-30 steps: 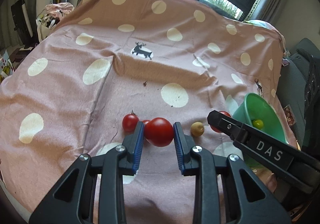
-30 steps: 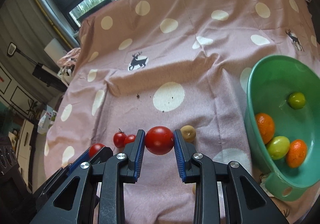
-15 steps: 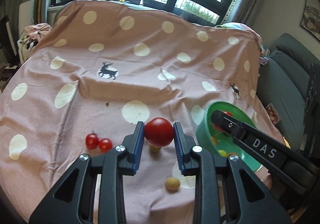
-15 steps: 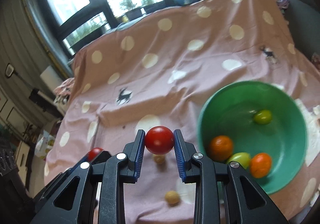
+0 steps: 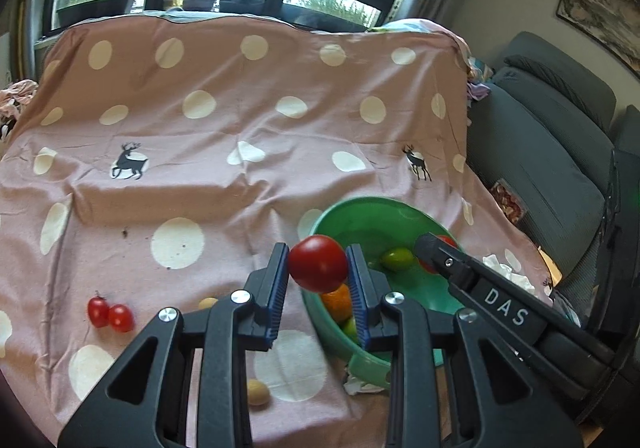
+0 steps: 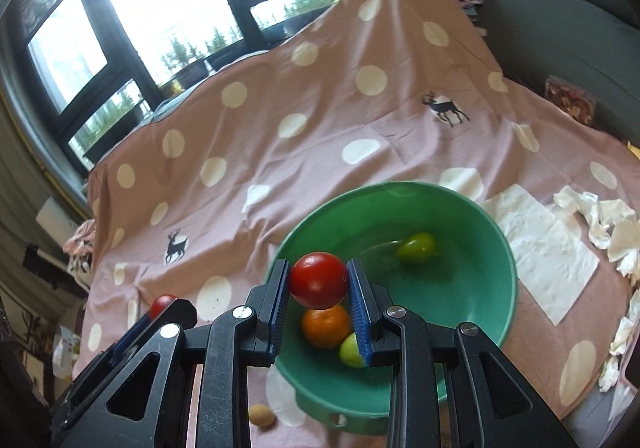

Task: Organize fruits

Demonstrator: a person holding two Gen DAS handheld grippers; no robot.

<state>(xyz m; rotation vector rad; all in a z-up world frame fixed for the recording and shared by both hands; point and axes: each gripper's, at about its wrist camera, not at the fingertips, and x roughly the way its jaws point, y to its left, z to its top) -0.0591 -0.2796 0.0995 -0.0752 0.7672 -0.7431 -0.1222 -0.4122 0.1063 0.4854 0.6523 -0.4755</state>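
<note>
Carrying a tomato [image 5: 318, 263] in each tool, both clamped tight, toward the green bowl [image 6: 472, 204], probably releasing at six o'clock next.

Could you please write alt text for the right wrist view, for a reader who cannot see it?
The right hand-held gripper holds a red tomato over a green bowl containing an orange and two green fruits. The bowl sits on a pink polka-dot cloth, with white tissues alongside.

Both wrist cameras look down along their jaws, sharing the green bowl [image 5: 404, 216] [image 6: 504, 248].
</note>
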